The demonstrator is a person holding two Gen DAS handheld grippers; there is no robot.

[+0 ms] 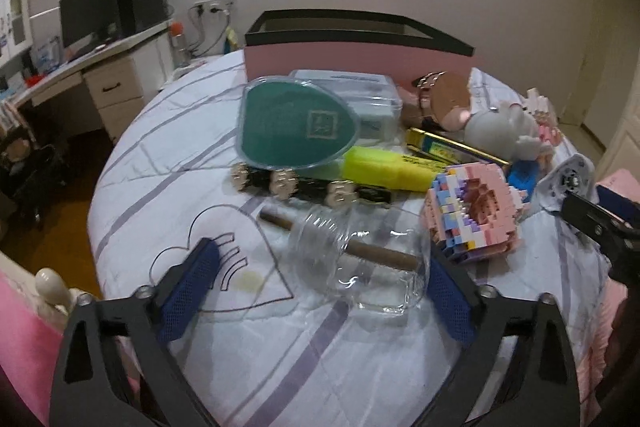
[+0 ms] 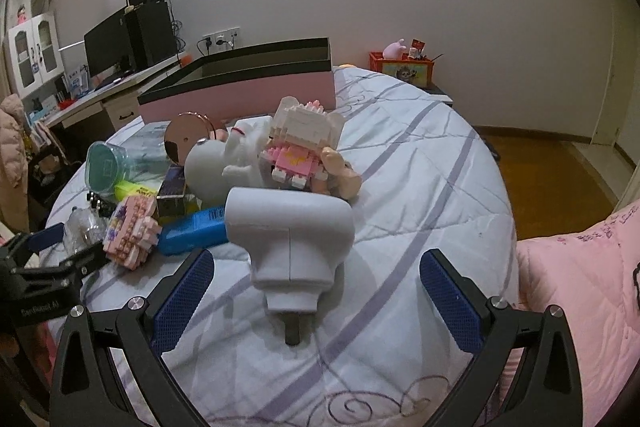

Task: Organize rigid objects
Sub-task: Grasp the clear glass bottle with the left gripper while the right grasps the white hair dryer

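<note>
A clear glass jar (image 1: 360, 259) lies on its side on the bed, between the blue pads of my left gripper (image 1: 320, 251). The jaws stand wide; the right pad is close beside the jar and the left pad is well clear of it. A brown stick (image 1: 276, 219) runs behind the jar. My right gripper (image 2: 318, 259) is open around a white plastic device (image 2: 288, 239) with a metal prong, and neither pad touches it. A pink box with a black rim (image 1: 360, 55) (image 2: 240, 91) stands open at the back.
Clutter lies ahead on the striped bedspread (image 1: 280, 367): green heart-shaped case (image 1: 292, 123), yellow highlighter (image 1: 384, 167), black strap with gold flowers (image 1: 312, 187), pastel brick model (image 1: 476, 215), white plush (image 2: 228, 155), blue tube (image 2: 192, 231). A pink quilt (image 2: 580, 287) lies right; a desk (image 1: 80, 67) stands left.
</note>
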